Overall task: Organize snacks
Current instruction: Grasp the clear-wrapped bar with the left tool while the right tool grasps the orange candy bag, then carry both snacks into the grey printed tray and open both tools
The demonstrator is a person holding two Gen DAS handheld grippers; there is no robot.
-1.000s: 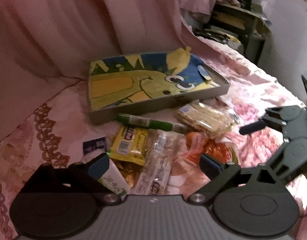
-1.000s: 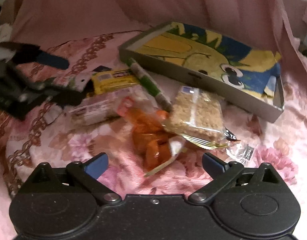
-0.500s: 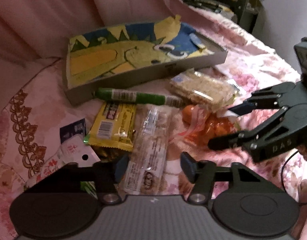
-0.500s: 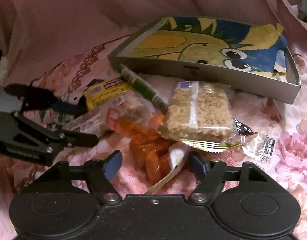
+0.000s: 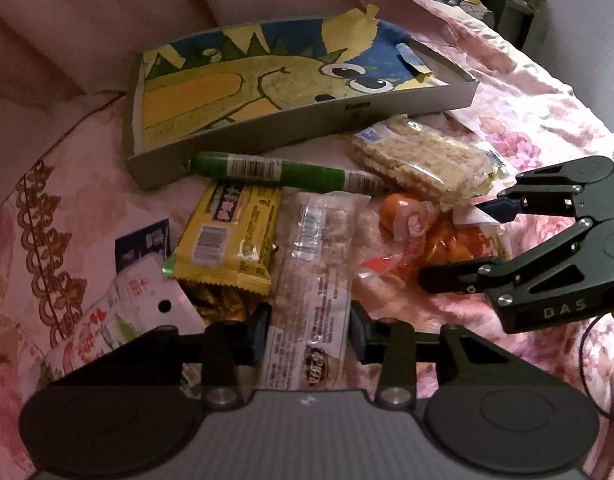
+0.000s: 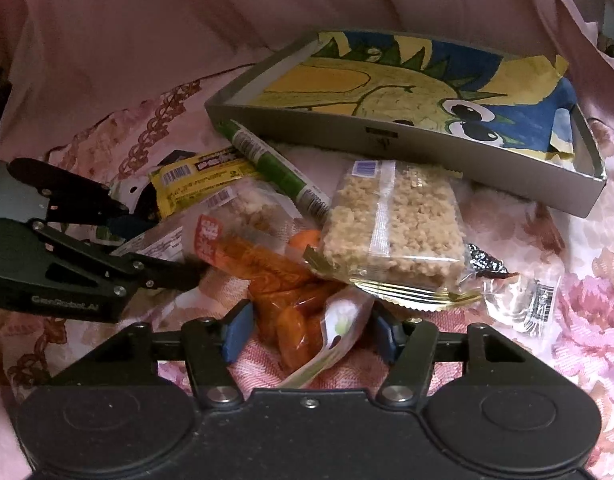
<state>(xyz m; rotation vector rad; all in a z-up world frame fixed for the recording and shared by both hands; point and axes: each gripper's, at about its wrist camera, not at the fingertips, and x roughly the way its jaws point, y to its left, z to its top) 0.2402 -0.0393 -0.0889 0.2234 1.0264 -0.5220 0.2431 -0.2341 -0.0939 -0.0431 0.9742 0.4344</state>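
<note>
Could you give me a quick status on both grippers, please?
Left gripper closing around clear cereal bar. Right gripper closing around orange snack bag. Tray empty of snacks.

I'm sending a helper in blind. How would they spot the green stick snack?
Find the shallow grey tray lined with a cartoon drawing. Along its near wall lies the green stick snack, above the yellow bar. It alone is a thin green tube with white label bands.

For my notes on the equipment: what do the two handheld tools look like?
Both are black, angular, scissor-link tools with silver pivot screws and blue finger pads. The left tool has a grey ribbed body; the right tool has a black one. A thin black cable loops by the right.
</note>
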